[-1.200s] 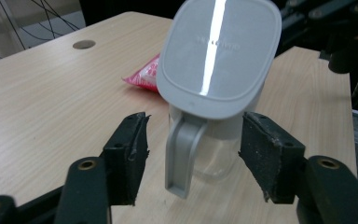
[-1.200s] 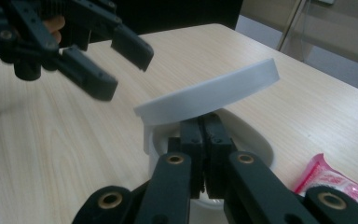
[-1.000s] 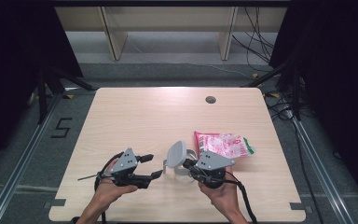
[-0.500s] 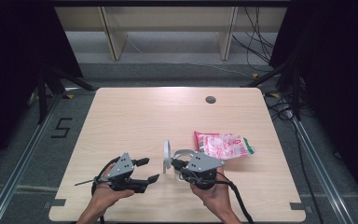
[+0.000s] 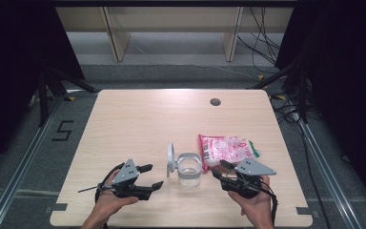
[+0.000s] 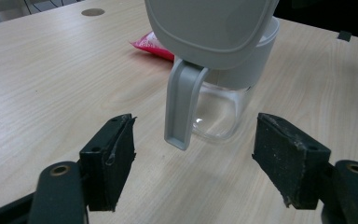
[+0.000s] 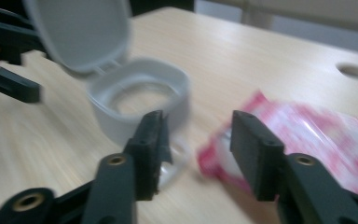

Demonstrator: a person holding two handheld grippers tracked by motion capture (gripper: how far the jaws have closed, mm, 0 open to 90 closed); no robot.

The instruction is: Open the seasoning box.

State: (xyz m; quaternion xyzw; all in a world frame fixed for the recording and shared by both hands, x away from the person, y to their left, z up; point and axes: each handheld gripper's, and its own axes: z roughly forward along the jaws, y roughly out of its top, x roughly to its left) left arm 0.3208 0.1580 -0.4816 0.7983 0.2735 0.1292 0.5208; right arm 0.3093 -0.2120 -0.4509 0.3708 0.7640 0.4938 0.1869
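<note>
Clear jar (image 5: pixel 189 171) upright near front edge of table (image 5: pixel 138 119), grey hinged lid (image 5: pixel 170 157) flipped open and standing up on its left. Right gripper (image 5: pixel 218 170) just right of jar, jaws just opened, nothing between them. Left gripper (image 5: pixel 152 176) left of jar, jaws apart, empty. Pink packet (image 5: pixel 226 149) just behind right gripper

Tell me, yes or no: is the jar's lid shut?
No: in the high view the jar stands on the table with its grey lid flipped up on the hinge, leaving the mouth uncovered.
</note>
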